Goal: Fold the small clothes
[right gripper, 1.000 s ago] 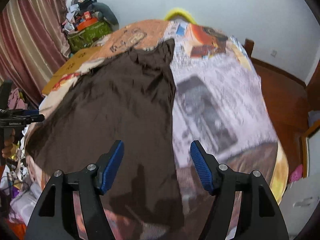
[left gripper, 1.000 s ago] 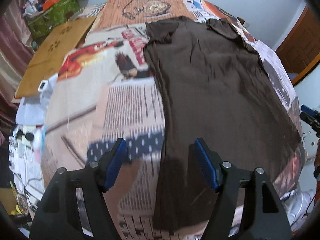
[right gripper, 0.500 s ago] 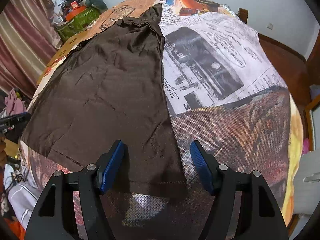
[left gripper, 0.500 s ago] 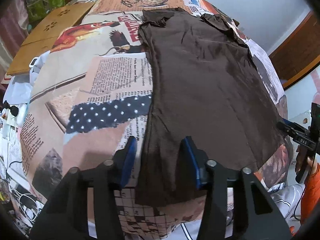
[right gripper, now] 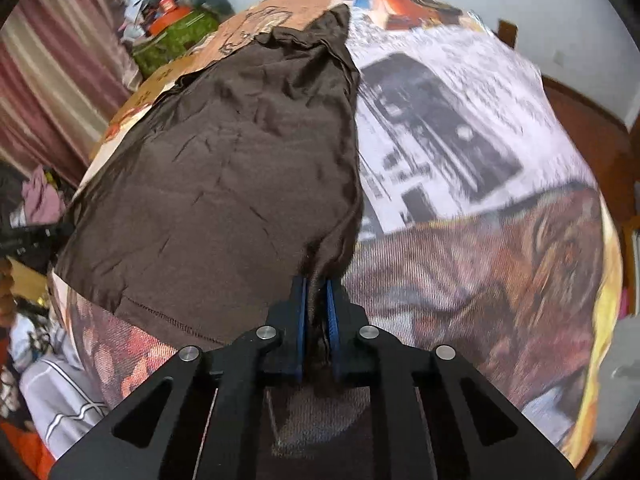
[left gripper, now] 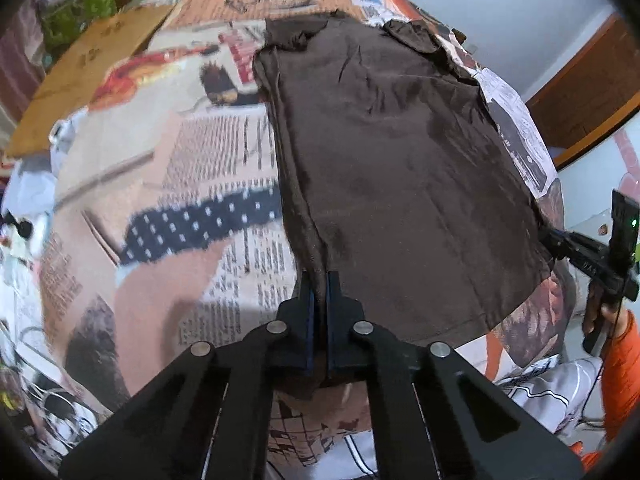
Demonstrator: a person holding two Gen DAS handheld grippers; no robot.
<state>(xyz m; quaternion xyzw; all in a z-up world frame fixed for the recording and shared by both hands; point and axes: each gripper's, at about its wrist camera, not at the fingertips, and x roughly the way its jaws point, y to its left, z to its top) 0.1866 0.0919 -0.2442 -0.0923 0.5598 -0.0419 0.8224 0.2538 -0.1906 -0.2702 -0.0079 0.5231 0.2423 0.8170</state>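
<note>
A dark brown garment [left gripper: 400, 168] lies spread lengthways on a bed covered with a newspaper-print sheet [left gripper: 160, 184]. My left gripper [left gripper: 319, 280] is shut on the garment's near left corner, with the cloth bunched between its blue pads. In the right wrist view the same brown garment [right gripper: 224, 168] stretches away, and my right gripper [right gripper: 316, 286] is shut on its near right corner, a fold of cloth pinched between the pads. The other gripper shows at the right edge of the left view, held by a hand in an orange sleeve [left gripper: 618, 344].
The printed sheet [right gripper: 480, 200] extends well to the right of the garment. A cardboard sheet [left gripper: 92, 72] and a green bag [right gripper: 172, 40] sit by the far left side of the bed. Striped curtains [right gripper: 52, 80] hang on the left, with clutter on the floor below.
Both grippers went from open over the hem corners to shut on the cloth. The fabric now puckers up into each pair of pads.
</note>
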